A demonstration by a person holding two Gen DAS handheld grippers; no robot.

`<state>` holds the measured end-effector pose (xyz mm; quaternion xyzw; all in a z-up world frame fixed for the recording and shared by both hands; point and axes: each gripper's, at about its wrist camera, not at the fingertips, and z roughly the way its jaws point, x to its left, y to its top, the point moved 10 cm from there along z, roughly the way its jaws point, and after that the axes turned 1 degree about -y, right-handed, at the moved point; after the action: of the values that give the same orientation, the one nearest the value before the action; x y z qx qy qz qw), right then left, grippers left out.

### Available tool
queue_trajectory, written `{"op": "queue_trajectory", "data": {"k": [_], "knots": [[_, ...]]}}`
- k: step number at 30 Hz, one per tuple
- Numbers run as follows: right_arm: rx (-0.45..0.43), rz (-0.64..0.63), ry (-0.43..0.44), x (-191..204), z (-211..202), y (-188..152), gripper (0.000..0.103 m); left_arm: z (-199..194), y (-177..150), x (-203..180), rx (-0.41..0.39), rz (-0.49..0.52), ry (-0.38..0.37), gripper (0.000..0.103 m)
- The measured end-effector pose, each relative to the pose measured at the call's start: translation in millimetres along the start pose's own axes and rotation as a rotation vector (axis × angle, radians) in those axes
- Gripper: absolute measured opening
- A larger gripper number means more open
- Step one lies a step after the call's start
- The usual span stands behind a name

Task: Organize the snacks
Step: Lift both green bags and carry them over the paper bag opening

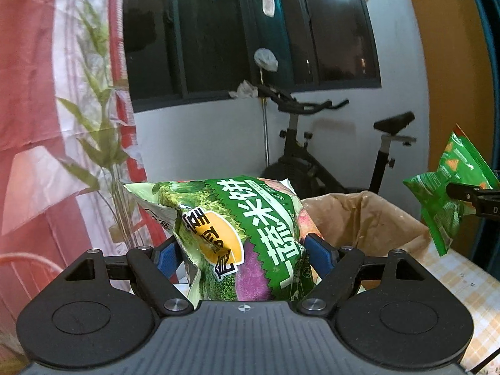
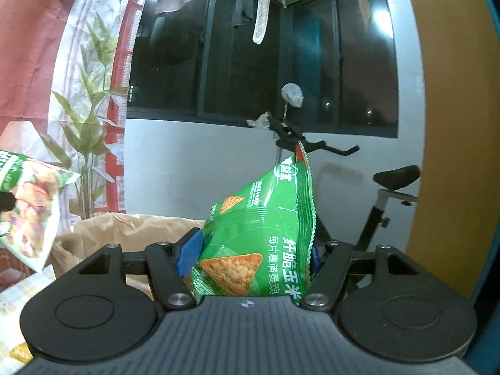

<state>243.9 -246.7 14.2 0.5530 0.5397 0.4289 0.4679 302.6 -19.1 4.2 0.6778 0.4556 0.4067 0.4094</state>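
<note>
left gripper [image 1: 243,256] clamped on rice-cracker bag [image 1: 231,231], held up just before the brown paper bag [image 1: 368,218] | right gripper [image 2: 250,256] clamped on corn-chip bag [image 2: 265,234], raised beside it | risk: slick pillow packs may slide from the blue pads [image 1: 322,254]; soft paper rim may fold shut; packs may collide

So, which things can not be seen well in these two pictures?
- Inside of the paper bag: both views, hidden by its wall and the packets.
- Lower end of the vegetable rice cracker packet: left wrist view, behind the gripper body.
- Right gripper far finger: right wrist view, mostly behind the corn chip packet.
</note>
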Motion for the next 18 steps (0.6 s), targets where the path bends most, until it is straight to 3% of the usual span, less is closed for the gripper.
{"op": "queue_trajectory", "data": {"k": [10, 18], "knots": [[0.029, 0.057, 0.075, 13, 52, 17, 0.067, 71, 26, 1, 0.094, 0.134, 0.011, 0.084], [0.061, 0.056, 0.123, 32, 94, 9, 0.067, 122, 34, -27, 0.144, 0.315, 0.019, 0.084]]}}
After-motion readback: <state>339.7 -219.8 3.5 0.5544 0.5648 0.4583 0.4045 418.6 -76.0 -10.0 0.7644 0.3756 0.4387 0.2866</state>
